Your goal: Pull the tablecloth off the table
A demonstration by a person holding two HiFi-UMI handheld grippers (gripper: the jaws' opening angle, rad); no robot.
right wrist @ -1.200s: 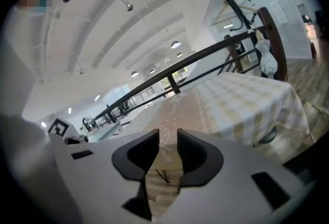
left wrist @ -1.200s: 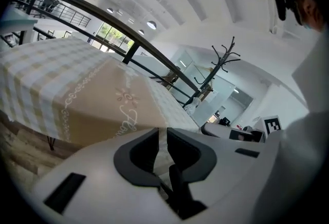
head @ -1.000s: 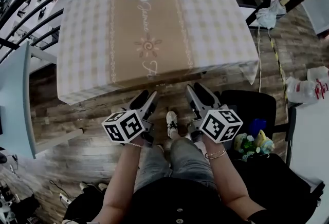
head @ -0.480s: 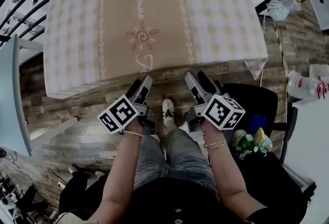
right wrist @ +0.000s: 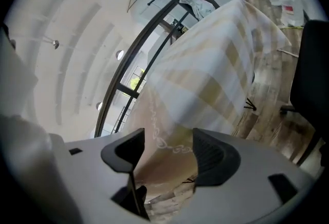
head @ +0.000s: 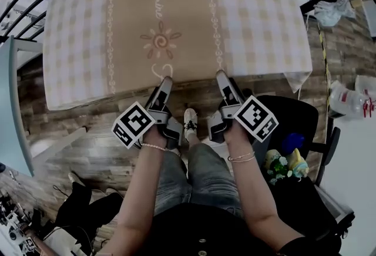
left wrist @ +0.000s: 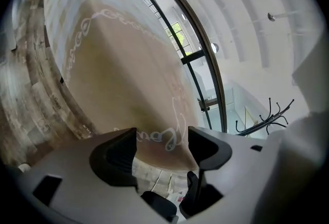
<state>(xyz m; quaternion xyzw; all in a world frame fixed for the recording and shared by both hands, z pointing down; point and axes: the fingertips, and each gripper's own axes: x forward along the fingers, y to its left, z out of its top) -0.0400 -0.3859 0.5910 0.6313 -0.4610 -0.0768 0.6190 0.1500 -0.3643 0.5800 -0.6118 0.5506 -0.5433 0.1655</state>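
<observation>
Head view with both gripper views, read from left to right. The tablecloth (head: 164,14), checked at its sides with a tan centre band bearing flower motifs and script, lies spread flat over the whole table, which is hidden under it; its near hem hangs over the edge facing the person, above the plank floor (head: 88,131). The left gripper (head: 163,86) is raised to this hem at the left border of the tan band. In its own view the left gripper (left wrist: 162,143) has its jaws apart, and the lettered edge of the tablecloth (left wrist: 118,74) stands in the gap without being pinched. The right gripper (head: 223,80) meets the hem at the right border of the band. Its view shows the right gripper (right wrist: 167,153) likewise with jaws spread, and the scroll-trimmed edge of the tablecloth (right wrist: 205,84) lies between them unclamped. A black chair (head: 282,117) stands just beside the right gripper, near the table's right corner. Judged from these views, the task is at its start: both tools are placed at the hem, but neither has closed on it. Gripping and the whole pull toward the person remain, and no part of the cloth has come off.
</observation>
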